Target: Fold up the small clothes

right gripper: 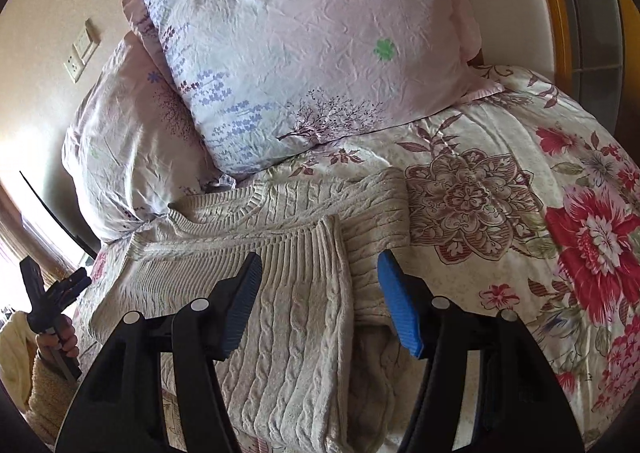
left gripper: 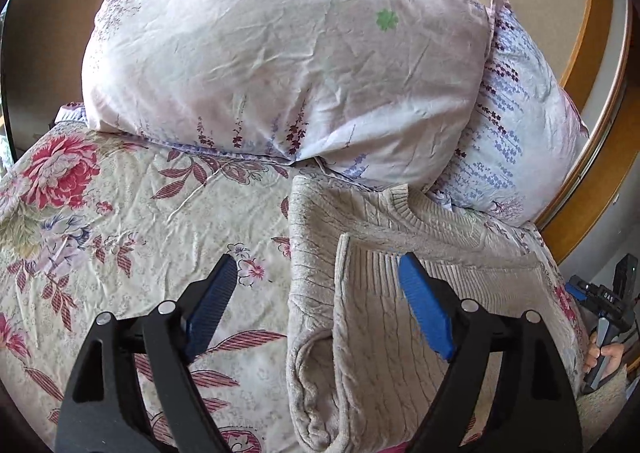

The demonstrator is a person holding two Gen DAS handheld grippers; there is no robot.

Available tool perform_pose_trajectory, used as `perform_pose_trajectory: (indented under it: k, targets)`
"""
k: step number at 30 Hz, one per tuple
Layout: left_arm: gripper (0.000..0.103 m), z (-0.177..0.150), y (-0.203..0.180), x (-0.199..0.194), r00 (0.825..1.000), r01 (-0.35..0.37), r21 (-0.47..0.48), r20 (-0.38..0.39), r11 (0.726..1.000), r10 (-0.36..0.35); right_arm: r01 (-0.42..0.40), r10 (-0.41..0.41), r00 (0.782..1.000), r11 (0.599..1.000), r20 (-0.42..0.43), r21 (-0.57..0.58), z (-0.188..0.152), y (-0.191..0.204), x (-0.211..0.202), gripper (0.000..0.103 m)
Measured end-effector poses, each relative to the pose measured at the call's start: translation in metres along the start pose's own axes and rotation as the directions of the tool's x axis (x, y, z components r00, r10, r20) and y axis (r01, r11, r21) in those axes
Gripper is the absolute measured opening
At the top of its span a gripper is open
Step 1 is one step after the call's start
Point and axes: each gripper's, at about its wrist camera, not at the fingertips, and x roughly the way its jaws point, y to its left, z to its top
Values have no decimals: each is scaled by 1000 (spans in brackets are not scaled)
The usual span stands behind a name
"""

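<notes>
A beige cable-knit sweater (left gripper: 360, 325) lies on the floral bedspread, folded with a ribbed sleeve laid across its body; it also shows in the right wrist view (right gripper: 288, 293). My left gripper (left gripper: 316, 265) is open and empty, hovering above the sweater's left edge. My right gripper (right gripper: 320, 261) is open and empty, above the ribbed cuff and the sweater's right side. The other hand-held gripper shows at the far right of the left wrist view (left gripper: 608, 317) and at the far left of the right wrist view (right gripper: 48, 293).
Two pale floral pillows (left gripper: 280, 53) lean at the head of the bed, just behind the sweater's collar. The floral bedspread (right gripper: 520, 213) spreads to both sides. A wooden frame (left gripper: 592, 53) and a wall socket plate (right gripper: 82, 49) are behind.
</notes>
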Motion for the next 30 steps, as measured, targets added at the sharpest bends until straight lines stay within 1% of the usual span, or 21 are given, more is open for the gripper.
perform_pose_trajectory:
  k: [2,3,4,5,6,9,11,13,14,15,16,17,18,21,23,24,25,26,27,28,30]
  targets:
    - [87,2,-13,7,999,20,61,-41,998,-18,-18,17,1000,999,-26,-35,3,4,8,63]
    - [88,3,-19,11,998,27,83,-63,996,-22,-10,8,999,998,-40,-54,4,7,12,63]
    - [88,5,-24,16,996,23,100,-85,995,-14,5,-9,998,997,-56,-73,6,9,16,70]
    - [89,7,-27,21,995,17,108,-102,994,-6,24,-30,997,996,-73,-85,8,11,20,80]
    - [90,8,-30,27,993,19,113,-122,993,-5,50,-58,995,994,-80,-92,9,12,24,98]
    - [90,13,-35,44,982,36,114,-189,993,-14,72,-78,995,993,-56,-94,16,13,27,98]
    - [89,16,-37,52,977,47,102,-213,994,-24,56,-59,998,995,-33,-82,21,9,28,98]
    - [83,18,-39,60,973,53,101,-231,993,-29,62,-66,996,995,-54,-79,26,6,36,89]
    - [74,19,-40,64,969,52,96,-245,994,-27,51,-56,996,996,-70,-78,27,5,41,86]
    - [65,19,-39,69,965,53,88,-260,995,-28,46,-53,995,996,-87,-78,28,4,46,78]
    - [62,19,-39,73,962,52,81,-273,995,-28,46,-53,994,996,-100,-79,28,4,50,72]
    - [53,19,-38,78,958,52,76,-285,996,-29,45,-53,992,996,-111,-78,28,4,54,69]
    - [47,19,-36,81,955,51,71,-295,996,-28,51,-59,991,996,-117,-73,28,2,56,67]
    - [41,17,-34,88,951,48,68,-307,997,-25,42,-49,990,998,-135,-51,26,-4,63,66]
    - [41,16,-32,91,950,52,59,-312,997,-31,50,-59,986,997,-154,-64,24,-4,69,64]
    - [39,16,-31,92,949,55,56,-314,997,-34,47,-58,984,996,-166,-71,23,-3,71,57]
    - [36,16,-32,94,948,58,56,-315,997,-38,43,-56,984,996,-172,-77,21,-3,72,29]
    - [27,17,-32,95,948,64,50,-315,997,-45,46,-60,982,996,-181,-82,20,-2,74,15]
    - [16,17,-30,96,947,74,38,-317,997,-58,46,-59,982,996,-181,-75,19,-3,74,11]
    - [12,17,-29,96,945,86,24,-319,996,-74,35,-46,984,997,-172,-67,19,-4,72,11]
    - [11,17,-26,95,945,94,13,-316,995,-85,28,-37,987,998,-155,-63,20,-3,68,11]
